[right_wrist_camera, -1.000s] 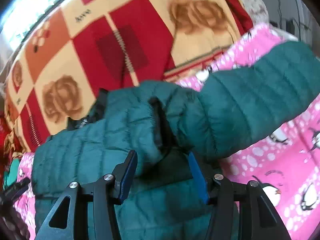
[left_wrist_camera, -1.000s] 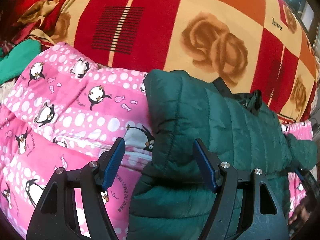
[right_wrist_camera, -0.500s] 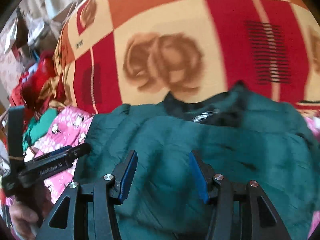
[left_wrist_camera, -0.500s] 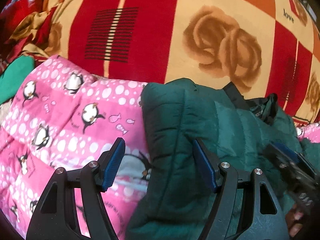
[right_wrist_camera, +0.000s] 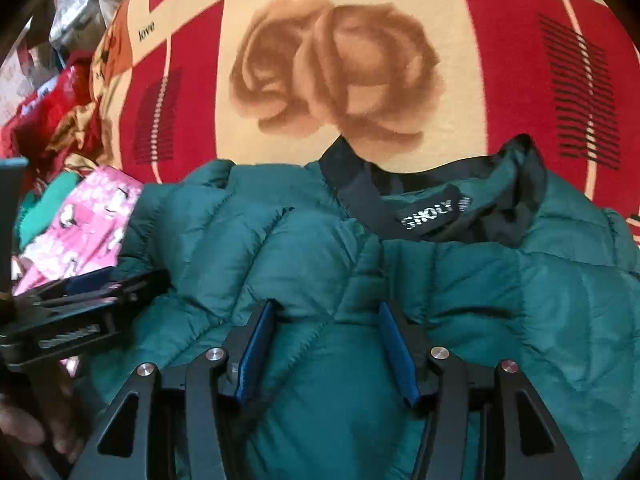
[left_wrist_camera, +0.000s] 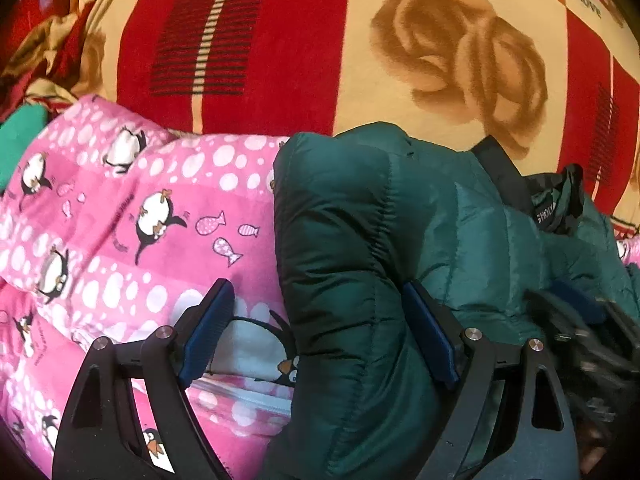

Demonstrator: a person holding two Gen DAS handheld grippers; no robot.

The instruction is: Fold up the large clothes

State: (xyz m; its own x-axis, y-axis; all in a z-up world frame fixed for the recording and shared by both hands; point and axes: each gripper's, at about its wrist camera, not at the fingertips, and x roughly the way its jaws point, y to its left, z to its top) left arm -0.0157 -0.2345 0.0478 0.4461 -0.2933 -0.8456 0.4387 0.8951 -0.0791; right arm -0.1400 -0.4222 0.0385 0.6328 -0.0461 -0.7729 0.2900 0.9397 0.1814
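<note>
A dark green quilted puffer jacket [left_wrist_camera: 360, 264] lies on the bed, its black collar and label [right_wrist_camera: 432, 216] toward the far side. My left gripper [left_wrist_camera: 320, 332] is open, its jaws straddling the jacket's folded left edge. My right gripper [right_wrist_camera: 326, 348] is open, with a ridge of the green jacket [right_wrist_camera: 520, 300] between its blue pads below the collar. The left gripper also shows at the left of the right wrist view [right_wrist_camera: 80, 300], and the right gripper is a blur at the right of the left wrist view [left_wrist_camera: 588, 340].
A pink penguin-print padded garment [left_wrist_camera: 120, 240] lies under and left of the jacket. A red and cream rose-pattern blanket [left_wrist_camera: 400, 40] covers the bed beyond. Green cloth [left_wrist_camera: 20, 136] and red bedding [right_wrist_camera: 60, 120] are piled at far left.
Both grippers moved closer over the jacket. The right gripper swung from the sleeve side to face the collar and came down onto the jacket body. The sleeve now lies folded over.
</note>
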